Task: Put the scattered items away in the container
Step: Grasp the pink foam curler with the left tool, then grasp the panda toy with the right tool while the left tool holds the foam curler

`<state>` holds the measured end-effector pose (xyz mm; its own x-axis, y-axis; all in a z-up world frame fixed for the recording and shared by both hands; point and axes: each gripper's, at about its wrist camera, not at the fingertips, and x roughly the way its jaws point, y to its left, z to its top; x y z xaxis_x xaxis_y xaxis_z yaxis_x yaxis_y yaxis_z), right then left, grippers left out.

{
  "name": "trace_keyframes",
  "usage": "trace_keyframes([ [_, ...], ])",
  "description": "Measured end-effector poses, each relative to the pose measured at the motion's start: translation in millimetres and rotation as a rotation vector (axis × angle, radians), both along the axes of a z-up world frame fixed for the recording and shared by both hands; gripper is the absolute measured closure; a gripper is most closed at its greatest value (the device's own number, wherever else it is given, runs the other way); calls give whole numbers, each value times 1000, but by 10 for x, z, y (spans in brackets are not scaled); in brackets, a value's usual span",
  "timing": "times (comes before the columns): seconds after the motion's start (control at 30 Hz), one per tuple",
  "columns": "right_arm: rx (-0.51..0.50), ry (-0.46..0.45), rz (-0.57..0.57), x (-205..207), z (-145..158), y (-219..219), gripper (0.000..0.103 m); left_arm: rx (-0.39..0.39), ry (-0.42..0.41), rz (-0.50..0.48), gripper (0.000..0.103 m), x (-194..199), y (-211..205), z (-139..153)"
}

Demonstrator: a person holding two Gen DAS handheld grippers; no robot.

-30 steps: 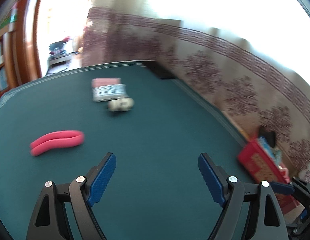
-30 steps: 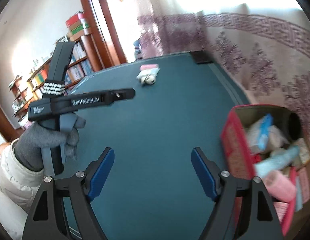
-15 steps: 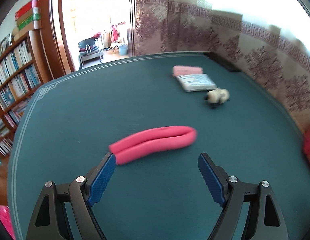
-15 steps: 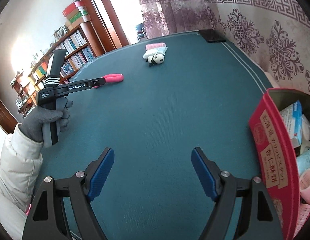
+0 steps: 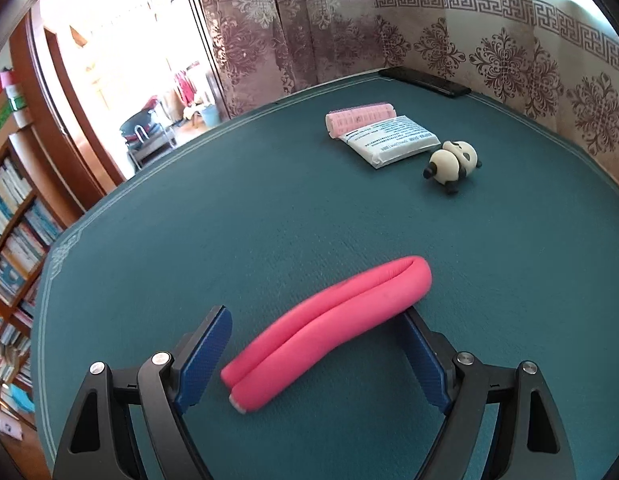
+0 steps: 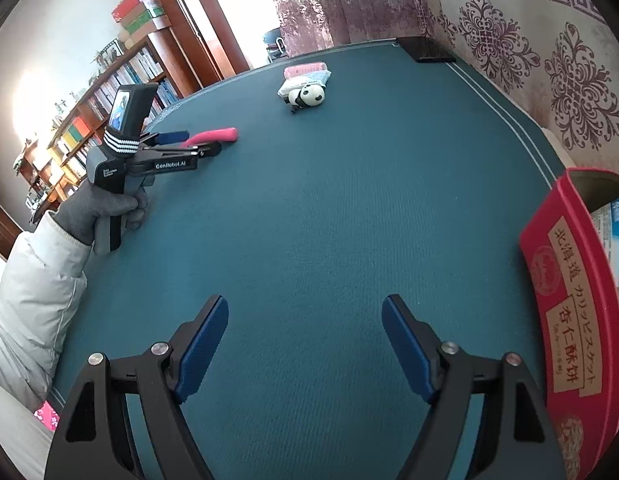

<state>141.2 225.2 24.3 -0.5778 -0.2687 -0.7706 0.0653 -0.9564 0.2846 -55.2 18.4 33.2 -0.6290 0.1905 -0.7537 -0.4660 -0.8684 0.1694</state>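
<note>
You're at the pick-up step for the pink foam roller [image 5: 329, 332], the folded one lying slantwise on the green desk [image 5: 269, 220]. Your left gripper [image 5: 315, 354] has its jaws wide apart with the roller's near end sitting between them, not pinched yet. Looks like the far jaw is tucked right under the roller's side, so I'd square up and drop a bit before squeezing, or it may squirm out since foam is squishy.

Your right gripper [image 6: 305, 344] is also spread wide with nothing in it, hovering over bare desk just beside the red box [image 6: 565, 304], which already has stuff inside.

Still out there: the panda toy [image 5: 453, 164], the white packet [image 5: 393, 140] and a pink roll [image 5: 361, 118], bunched together at the far end.
</note>
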Motion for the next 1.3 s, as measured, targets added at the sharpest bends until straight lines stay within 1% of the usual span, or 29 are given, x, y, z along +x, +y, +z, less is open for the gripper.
trace_keyframes([
  [0.07,0,-5,1,-13,-9,-2,21,13,-17,-6,17,-72,-5,-4],
  [0.17,2,-7,10,-36,-15,-24,21,54,-56,3,18,-149,-27,-11],
  [0.23,10,1,17,-42,-8,-47,21,106,-87,3,35,-174,-38,-10],
  [0.27,13,5,21,-51,-4,-55,21,121,-84,7,47,-165,-33,-4],
  [0.3,17,9,25,-72,3,-67,21,119,-74,14,54,-148,-26,-1],
  [0.33,19,12,27,-95,6,-75,21,129,-76,14,58,-130,-17,2],
  [0.37,19,16,30,-126,12,-86,21,134,-75,20,66,-112,-11,5],
  [0.4,19,19,32,-164,14,-98,21,141,-75,25,71,-93,-10,10],
  [0.43,18,21,33,-211,14,-110,21,155,-77,36,72,-77,-15,12],
  [0.5,5,26,37,-326,11,-140,21,201,-92,63,77,-39,-49,18],
  [0.6,-18,28,43,-475,7,-182,22,247,-107,89,77,7,-76,10],
  [0.7,-36,28,48,-559,7,-223,22,269,-117,112,77,70,-78,2],
  [0.97,-45,16,49,-640,-17,-260,22,277,-118,138,77,136,-36,-10],
  [1.07,-52,10,38,-669,-27,-242,22,260,-108,145,76,132,-4,-9],
  [1.13,-54,9,34,-673,-28,-247,22,274,-113,138,66,113,8,-8],
  [1.2,-53,7,34,-680,-35,-259,22,286,-121,125,29,80,43,-5],
  [1.23,-52,5,34,-684,-41,-265,22,260,-118,140,23,65,67,-14],
  [1.3,-49,2,35,-691,-45,-276,22,221,-108,150,23,37,116,-35],
])
